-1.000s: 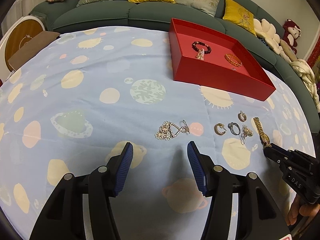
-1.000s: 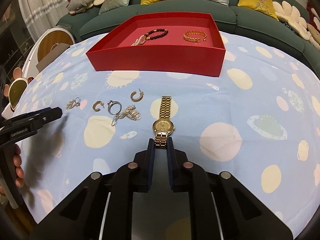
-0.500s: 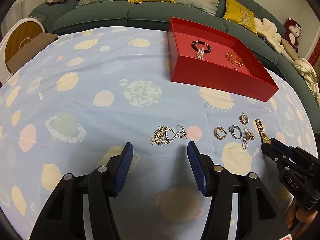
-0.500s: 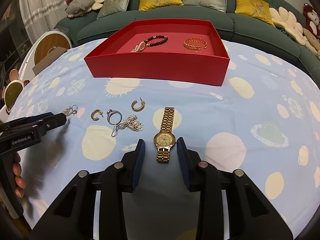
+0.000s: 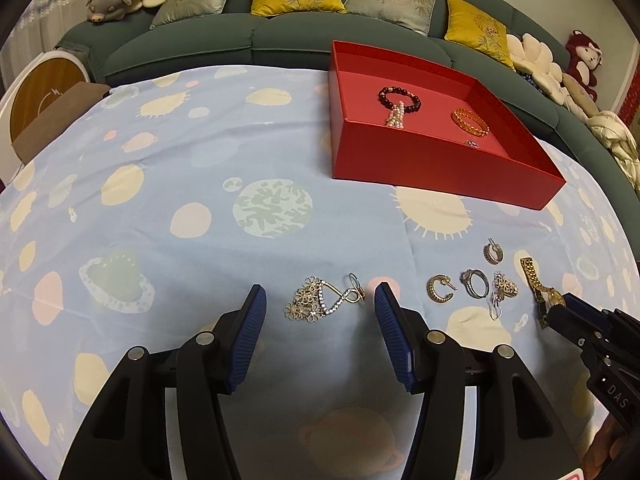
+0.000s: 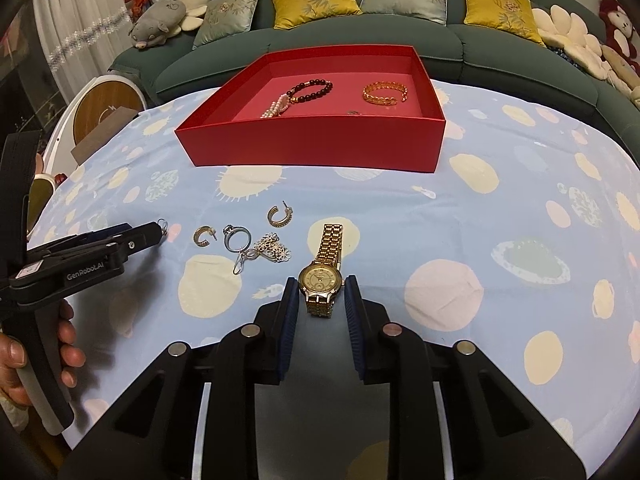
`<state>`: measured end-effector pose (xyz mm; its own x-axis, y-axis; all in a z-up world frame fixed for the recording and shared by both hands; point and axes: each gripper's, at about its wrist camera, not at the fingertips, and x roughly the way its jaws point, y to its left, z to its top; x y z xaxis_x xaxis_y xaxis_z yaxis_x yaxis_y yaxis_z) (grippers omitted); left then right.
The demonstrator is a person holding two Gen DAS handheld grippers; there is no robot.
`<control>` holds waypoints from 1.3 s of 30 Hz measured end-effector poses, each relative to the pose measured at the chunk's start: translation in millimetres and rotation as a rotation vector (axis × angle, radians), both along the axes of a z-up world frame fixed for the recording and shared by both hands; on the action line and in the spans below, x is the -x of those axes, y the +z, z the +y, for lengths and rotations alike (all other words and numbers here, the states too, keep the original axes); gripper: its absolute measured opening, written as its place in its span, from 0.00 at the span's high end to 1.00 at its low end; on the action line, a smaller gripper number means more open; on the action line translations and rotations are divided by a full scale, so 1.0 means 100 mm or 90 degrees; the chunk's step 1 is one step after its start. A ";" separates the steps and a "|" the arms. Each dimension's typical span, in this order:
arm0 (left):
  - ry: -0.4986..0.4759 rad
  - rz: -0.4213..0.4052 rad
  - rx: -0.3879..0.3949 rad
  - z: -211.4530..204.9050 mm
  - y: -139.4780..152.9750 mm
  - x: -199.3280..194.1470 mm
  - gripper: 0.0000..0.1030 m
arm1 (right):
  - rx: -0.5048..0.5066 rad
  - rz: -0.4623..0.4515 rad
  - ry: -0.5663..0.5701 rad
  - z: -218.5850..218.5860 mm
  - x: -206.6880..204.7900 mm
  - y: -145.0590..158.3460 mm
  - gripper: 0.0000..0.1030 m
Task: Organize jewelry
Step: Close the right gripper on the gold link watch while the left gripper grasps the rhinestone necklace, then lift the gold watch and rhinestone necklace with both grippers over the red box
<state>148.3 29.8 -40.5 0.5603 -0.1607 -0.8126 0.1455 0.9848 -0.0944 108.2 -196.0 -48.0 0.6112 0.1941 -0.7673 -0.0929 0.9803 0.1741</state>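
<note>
A gold watch (image 6: pixel 322 272) lies on the patterned cloth, its lower band between the tips of my open right gripper (image 6: pixel 321 298); its upper band shows in the left wrist view (image 5: pixel 534 278). My open left gripper (image 5: pixel 320 304) straddles a silver flower earring (image 5: pixel 320 300). A red box (image 5: pixel 420 160) at the back holds a dark bead bracelet (image 5: pixel 400 98) and a gold bracelet (image 5: pixel 470 122). Two gold hoop earrings (image 6: pixel 280 216), a silver ring (image 6: pixel 237 237) and a second flower earring (image 6: pixel 272 250) lie between the grippers.
A green sofa (image 5: pixel 280 36) with cushions curves behind the table. A round wooden object (image 5: pixel 40 96) stands at the far left. The blue planet-print cloth (image 5: pixel 160 200) covers the table. The left gripper's body (image 6: pixel 80 256) reaches in at the left of the right wrist view.
My right gripper opened from shut on the watch band's end and now straddles the watch lower band. My left gripper moved forward until the flower earring lies between its fingertips.
</note>
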 end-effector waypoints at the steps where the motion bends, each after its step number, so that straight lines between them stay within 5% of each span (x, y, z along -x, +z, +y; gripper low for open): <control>1: -0.003 -0.004 -0.005 -0.02 0.00 0.00 0.47 | -0.002 0.001 -0.001 -0.01 0.00 0.00 0.78; 5: -0.014 -0.018 -0.019 -0.08 -0.02 0.01 0.52 | -0.008 0.001 -0.004 -0.04 0.01 0.01 0.78; 12: -0.026 -0.029 -0.027 -0.09 -0.02 0.03 0.80 | -0.015 -0.002 -0.007 -0.07 0.03 0.04 0.78; 31: -0.041 -0.034 0.053 -0.01 0.25 0.12 0.83 | -0.026 -0.025 -0.002 -0.01 0.01 0.18 0.78; 39: -0.049 -0.059 0.079 -0.04 0.51 0.16 0.83 | -0.041 -0.064 0.002 0.00 -0.01 0.45 0.78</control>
